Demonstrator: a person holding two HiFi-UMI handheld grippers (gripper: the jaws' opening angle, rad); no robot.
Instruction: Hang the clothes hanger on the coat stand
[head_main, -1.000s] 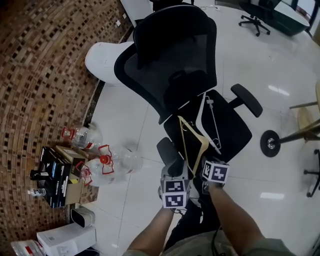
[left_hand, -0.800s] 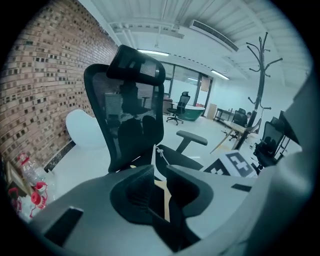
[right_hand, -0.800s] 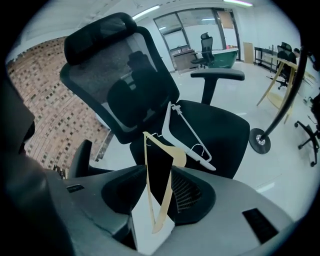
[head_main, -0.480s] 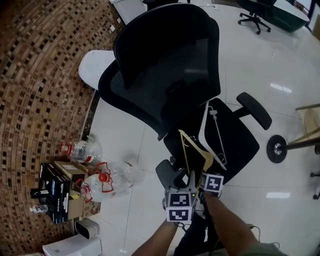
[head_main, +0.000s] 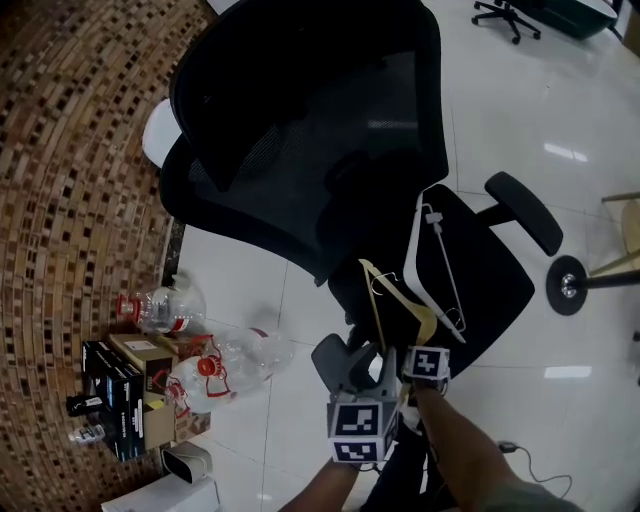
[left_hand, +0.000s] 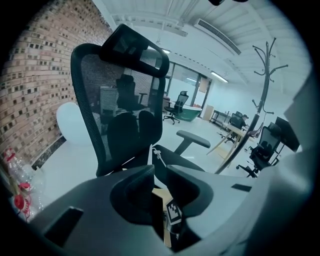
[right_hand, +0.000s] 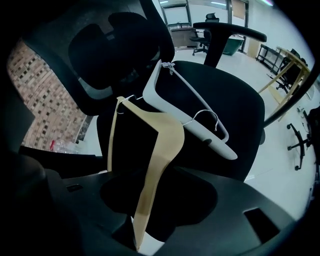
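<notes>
no legible text, brand or number anywhere, left cube (head_main: 356, 432) and right cube (head_main: 428, 364) carry black-and-white square marker patterns only, red labels on plastic bottles (head_main: 205, 372) unreadable, print on black boxes (head_main: 118, 385) too small

This is an open-plan office. A black mesh-backed swivel chair (head_main: 330, 130) fills the middle of the head view, standing on a glossy white tiled floor (head_main: 560, 120), with a brown brick wall (head_main: 60, 150) along the left.

In the left gripper view, the centre background shows glass partitions (left_hand: 192, 87), a distant dark castor chair (left_hand: 176, 106) and pale wooden desks (left_hand: 232, 131). A tall black branched coat stand (left_hand: 265, 90) rises at the right. White strip lights (left_hand: 155, 51) and a long ceiling air vent (left_hand: 215, 36) run across the top.
</notes>
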